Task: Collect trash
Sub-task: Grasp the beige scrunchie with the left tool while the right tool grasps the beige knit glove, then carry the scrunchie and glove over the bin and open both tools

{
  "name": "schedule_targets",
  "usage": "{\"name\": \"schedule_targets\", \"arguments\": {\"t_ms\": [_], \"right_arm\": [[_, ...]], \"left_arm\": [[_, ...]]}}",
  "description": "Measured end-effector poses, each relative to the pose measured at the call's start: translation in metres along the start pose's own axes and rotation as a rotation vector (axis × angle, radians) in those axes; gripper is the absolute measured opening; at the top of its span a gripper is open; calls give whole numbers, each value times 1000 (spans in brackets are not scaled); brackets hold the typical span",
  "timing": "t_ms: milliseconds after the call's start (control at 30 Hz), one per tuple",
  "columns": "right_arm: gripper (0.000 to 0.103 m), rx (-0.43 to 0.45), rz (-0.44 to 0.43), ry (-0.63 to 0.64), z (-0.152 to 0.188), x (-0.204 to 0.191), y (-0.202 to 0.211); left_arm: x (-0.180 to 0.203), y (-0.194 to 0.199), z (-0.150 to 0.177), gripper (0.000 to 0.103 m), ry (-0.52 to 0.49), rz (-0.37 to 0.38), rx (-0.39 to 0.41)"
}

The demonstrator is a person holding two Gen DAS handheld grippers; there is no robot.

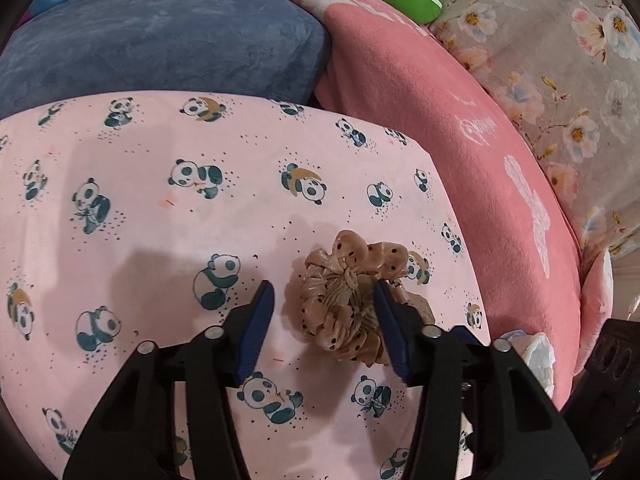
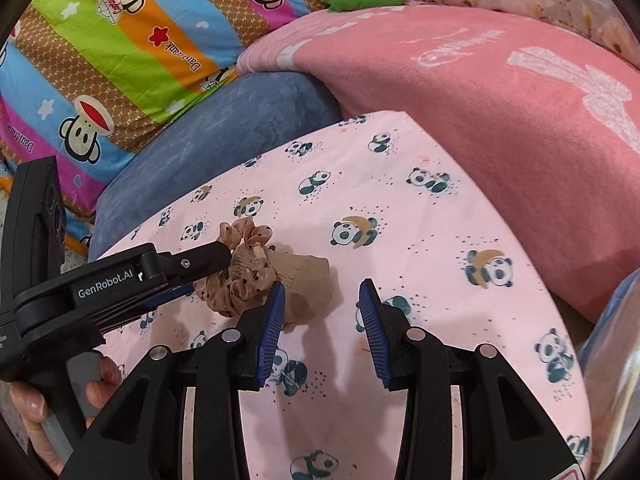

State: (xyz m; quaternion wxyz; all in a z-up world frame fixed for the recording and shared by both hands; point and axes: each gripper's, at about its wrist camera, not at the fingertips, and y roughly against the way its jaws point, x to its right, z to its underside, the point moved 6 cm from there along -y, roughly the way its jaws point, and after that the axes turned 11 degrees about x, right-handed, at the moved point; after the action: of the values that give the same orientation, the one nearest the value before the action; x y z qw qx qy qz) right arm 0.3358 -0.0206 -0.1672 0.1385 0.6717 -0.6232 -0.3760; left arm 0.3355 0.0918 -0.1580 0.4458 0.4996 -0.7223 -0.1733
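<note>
The tan dotted scrunchie (image 1: 352, 300) lies on the panda-print sheet (image 1: 160, 220), inside the left gripper (image 1: 324, 312), whose jaws stand partly open, one pad against the ruffles. Closing squarely on the bunched middle should hold best. The right gripper (image 2: 322, 320) hovers beside it, pitched down, half open, empty.

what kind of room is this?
Likely a bedroom, on a bed: panda-print sheet, pink blanket and blue cushion piled beside it, cartoon-print quilt behind.
</note>
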Motion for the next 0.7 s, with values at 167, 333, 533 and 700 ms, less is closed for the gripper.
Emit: {"name": "schedule_targets", "arguments": {"t_ms": [167, 333, 533, 700], "right_arm": [[36, -24, -27, 2, 3, -2, -17], [17, -39, -56, 8, 9, -7, -27], [12, -14, -74, 14, 10, -11, -14], [12, 23, -70, 25, 8, -13, 11]], "left_arm": [[-2, -5, 3, 25, -5, 31, -24], [0, -3, 3, 20, -33, 19, -21], [6, 9, -1, 14, -61, 0, 8], [22, 27, -3, 13, -87, -4, 43]]}}
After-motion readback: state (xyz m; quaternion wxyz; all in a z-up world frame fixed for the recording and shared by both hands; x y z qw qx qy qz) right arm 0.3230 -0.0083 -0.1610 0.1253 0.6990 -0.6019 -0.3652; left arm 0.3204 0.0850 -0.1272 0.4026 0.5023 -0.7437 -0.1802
